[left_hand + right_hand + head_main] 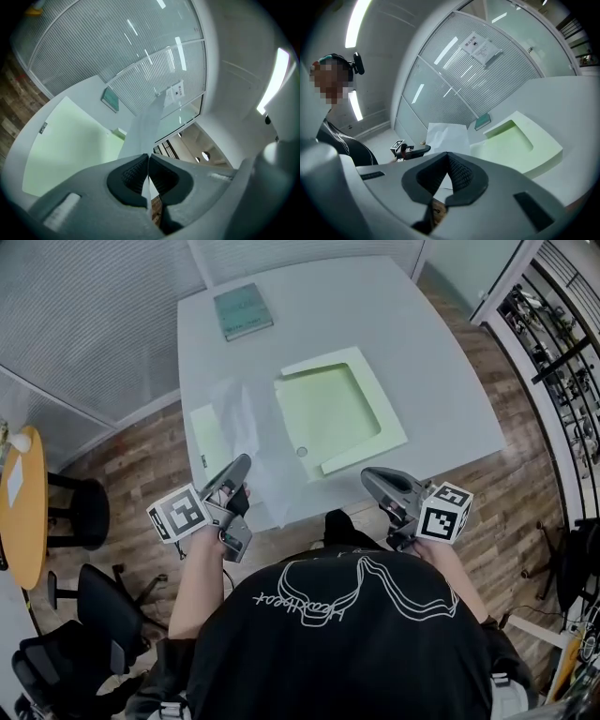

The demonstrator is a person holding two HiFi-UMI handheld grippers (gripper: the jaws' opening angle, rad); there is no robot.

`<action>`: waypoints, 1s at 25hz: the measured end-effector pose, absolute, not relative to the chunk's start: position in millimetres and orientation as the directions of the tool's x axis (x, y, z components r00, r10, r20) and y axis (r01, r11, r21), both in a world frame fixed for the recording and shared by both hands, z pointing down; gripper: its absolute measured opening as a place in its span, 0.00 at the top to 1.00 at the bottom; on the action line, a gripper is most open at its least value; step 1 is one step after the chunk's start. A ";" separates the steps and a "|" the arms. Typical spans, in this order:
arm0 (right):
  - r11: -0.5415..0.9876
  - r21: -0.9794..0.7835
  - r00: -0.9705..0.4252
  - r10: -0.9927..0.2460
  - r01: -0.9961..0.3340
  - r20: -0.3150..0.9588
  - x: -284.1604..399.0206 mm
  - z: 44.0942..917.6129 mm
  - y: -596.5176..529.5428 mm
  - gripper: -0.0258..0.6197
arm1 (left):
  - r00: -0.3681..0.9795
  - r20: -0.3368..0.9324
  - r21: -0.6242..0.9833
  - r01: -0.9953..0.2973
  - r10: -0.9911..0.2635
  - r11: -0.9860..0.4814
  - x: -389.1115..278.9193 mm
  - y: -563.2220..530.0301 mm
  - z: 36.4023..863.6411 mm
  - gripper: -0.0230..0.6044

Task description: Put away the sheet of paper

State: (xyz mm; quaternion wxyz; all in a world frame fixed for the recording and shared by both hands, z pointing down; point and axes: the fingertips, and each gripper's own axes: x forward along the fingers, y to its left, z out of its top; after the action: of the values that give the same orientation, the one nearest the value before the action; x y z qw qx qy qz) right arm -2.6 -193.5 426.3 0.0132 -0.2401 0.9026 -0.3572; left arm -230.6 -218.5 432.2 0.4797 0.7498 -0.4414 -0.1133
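Paper (242, 427), pinched at its edge by the left gripper (246, 461), should glide level onto the tray (390, 427); the right gripper (367, 474) is closed and empty.

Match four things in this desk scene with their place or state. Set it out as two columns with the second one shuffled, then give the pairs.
Column one
1. sheet of paper
2. teal book
3. pale green folder
4. right gripper

Column two
A. at the far left corner of the table
B. jaws together, holding nothing
C. pinched in the left gripper
D. flat in the middle of the table

Pairs: 1-C, 2-A, 3-D, 4-B
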 end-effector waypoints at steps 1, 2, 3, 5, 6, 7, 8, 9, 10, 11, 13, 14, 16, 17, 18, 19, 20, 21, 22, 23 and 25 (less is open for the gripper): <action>0.627 -0.653 -0.885 -0.438 -0.424 0.154 -2.5 428.0 -197.5 0.95 | 0.582 0.254 0.823 -0.550 -0.773 -0.144 -231.9 -222.9 433.4 0.94; 0.624 -0.655 -0.886 -0.434 -0.425 0.162 -2.2 429.8 -201.3 0.95 | 0.581 0.253 0.828 -0.543 -0.773 -0.138 -232.7 -227.1 434.8 0.94; 0.622 -0.657 -0.887 -0.430 -0.427 0.169 -1.5 431.5 -204.9 0.95 | 0.584 0.247 0.837 -0.531 -0.773 -0.133 -231.7 -231.0 434.5 0.94; 0.618 -0.659 -0.888 -0.424 -0.429 0.180 0.4 433.9 -211.7 0.95 | 0.593 0.231 0.854 -0.503 -0.772 -0.131 -227.6 -238.3 431.0 0.94; 0.617 -0.659 -0.888 -0.421 -0.429 0.184 1.5 434.3 -215.3 0.95 | 0.594 0.228 0.859 -0.495 -0.771 -0.128 -227.1 -241.5 431.3 0.94; 0.616 -0.660 -0.888 -0.420 -0.430 0.187 2.6 434.5 -219.2 0.95 | 0.596 0.226 0.865 -0.487 -0.770 -0.122 -225.6 -244.6 430.6 0.94; 0.615 -0.661 -0.889 -0.417 -0.430 0.190 3.5 435.0 -223.1 0.95 | 0.597 0.227 0.873 -0.476 -0.770 -0.111 -223.5 -247.4 429.7 0.94; 0.614 -0.662 -0.890 -0.414 -0.429 0.193 4.2 435.9 -227.0 0.95 | 0.596 0.231 0.880 -0.465 -0.769 -0.096 -221.9 -250.3 430.3 0.94; 0.612 -0.664 -0.891 -0.410 -0.428 0.197 4.8 437.4 -231.2 0.95 | 0.596 0.235 0.886 -0.456 -0.768 -0.083 -221.2 -253.8 432.6 0.94; 0.610 -0.668 -0.892 -0.405 -0.427 0.200 5.9 439.2 -236.3 0.95 | 0.598 0.239 0.890 -0.451 -0.765 -0.074 -220.9 -258.5 436.5 0.94; 0.604 -0.675 -0.895 -0.396 -0.422 0.206 10.1 443.2 -250.0 0.95 | 0.601 0.248 0.897 -0.438 -0.760 -0.054 -218.9 -271.5 446.9 0.94; 0.603 -0.678 -0.897 -0.391 -0.420 0.208 12.2 444.8 -256.0 0.95 | 0.601 0.251 0.903 -0.428 -0.759 -0.041 -217.7 -276.9 451.7 0.94; 0.602 -0.681 -0.899 -0.382 -0.418 0.214 12.8 447.9 -260.3 0.95 | 0.599 0.253 0.913 -0.407 -0.760 -0.016 -218.1 -280.1 458.8 0.94; 0.600 -0.683 -0.900 -0.378 -0.417 0.217 12.4 450.4 -261.1 0.95 | 0.597 0.257 0.915 -0.404 -0.760 -0.008 -219.2 -280.6 462.3 0.94; 0.598 -0.686 -0.901 -0.373 -0.416 0.221 12.8 453.7 -263.6 0.95 | 0.596 0.262 0.915 -0.404 -0.759 -0.001 -219.4 -282.8 466.4 0.94; 0.594 -0.690 -0.902 -0.370 -0.414 0.223 14.4 457.4 -267.9 0.95 | 0.594 0.269 0.914 -0.405 -0.758 0.007 -218.4 -286.6 471.0 0.94; 0.589 -0.694 -0.902 -0.368 -0.413 0.225 16.8 460.8 -273.0 0.95 | 0.592 0.276 0.914 -0.405 -0.757 0.017 -216.7 -291.2 475.7 0.94; 0.585 -0.698 -0.903 -0.366 -0.412 0.226 19.1 463.3 -277.5 0.95 | 0.590 0.283 0.914 -0.404 -0.757 0.027 -215.3 -295.2 480.2 0.94; 0.583 -0.700 -0.903 -0.365 -0.412 0.228 20.6 464.7 -280.5 0.95 | 0.586 0.292 0.913 -0.405 -0.756 0.038 -215.4 -297.5 484.4 0.94; 0.582 -0.700 -0.903 -0.363 -0.413 0.231 21.0 465.4 -282.2 0.95 | 0.582 0.303 0.911 -0.410 -0.755 0.049 -216.9 -298.4 488.5 0.94; 0.582 -0.701 -0.903 -0.361 -0.413 0.233 19.2 466.6 -283.7 0.95 | 0.574 0.322 0.904 -0.423 -0.753 0.064 -221.1 -298.5 496.7 0.94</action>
State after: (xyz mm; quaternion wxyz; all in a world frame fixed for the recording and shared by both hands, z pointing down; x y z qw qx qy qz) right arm 19.2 -283.7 466.6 -0.0324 -0.2176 0.8887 -0.4023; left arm -221.1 -298.5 496.7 0.5825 0.6692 -0.4392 -0.1414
